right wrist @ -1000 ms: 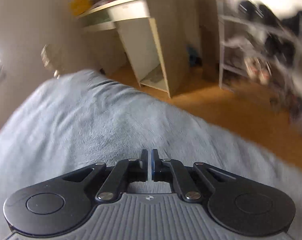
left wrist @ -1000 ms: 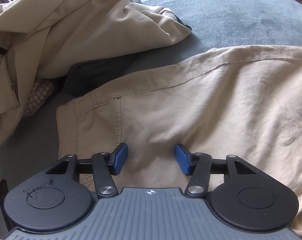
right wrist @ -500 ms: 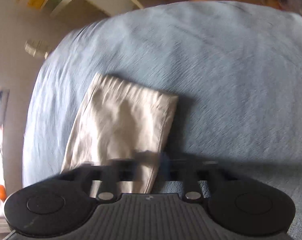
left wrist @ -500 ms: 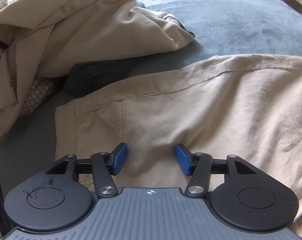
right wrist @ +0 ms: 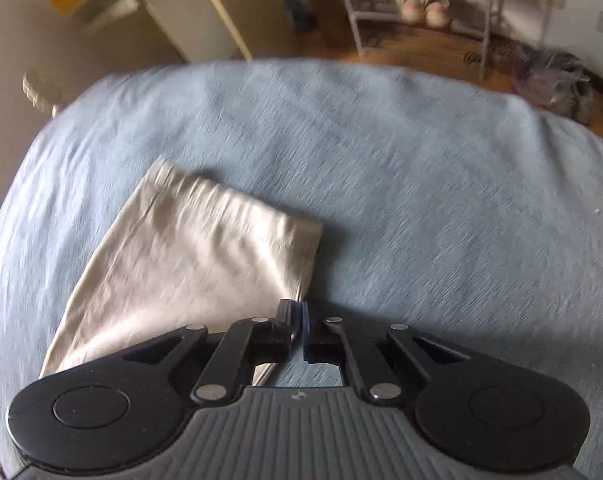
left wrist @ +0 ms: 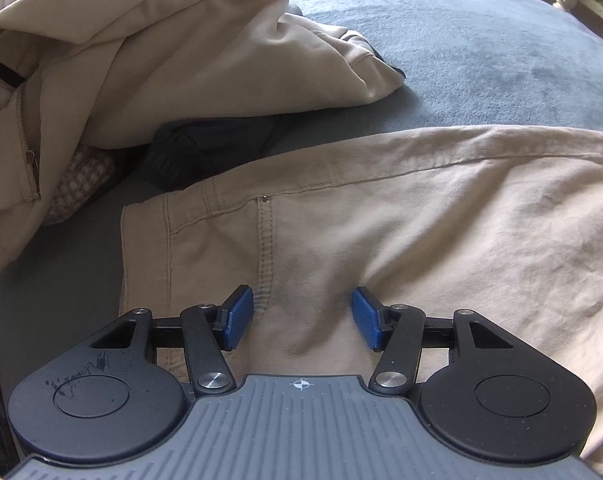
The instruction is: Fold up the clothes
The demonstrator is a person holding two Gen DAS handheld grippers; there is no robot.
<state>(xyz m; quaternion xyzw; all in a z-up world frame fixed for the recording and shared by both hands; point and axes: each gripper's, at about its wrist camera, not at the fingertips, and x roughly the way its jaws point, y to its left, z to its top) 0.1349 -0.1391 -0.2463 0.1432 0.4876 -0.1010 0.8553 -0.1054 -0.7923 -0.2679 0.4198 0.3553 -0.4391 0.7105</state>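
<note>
The khaki trousers (left wrist: 401,216) lay flat on the blue bed (left wrist: 481,60) — the left gripper (left wrist: 302,318) hovered spread apart over the waistband, the right gripper (right wrist: 300,320) clenched empty beside the leg hem (right wrist: 205,248).

Daylight lit both views. The left wrist view was sharp and evenly lit, with soft shadow pooled under the heaped beige jacket (left wrist: 149,64) and a pale glare along the far edge of the blue bed (left wrist: 481,52). The trousers (left wrist: 401,220) showed crisp stitching. Fisheye bending curved the bed's horizon and darkened the corners. The right wrist view was smeared by motion blur: the bed's weave streaked, the shelving rack (right wrist: 417,0) and cabinet (right wrist: 189,4) soft. The right gripper (right wrist: 297,320) cast a dark shadow just ahead on the bed.
</note>
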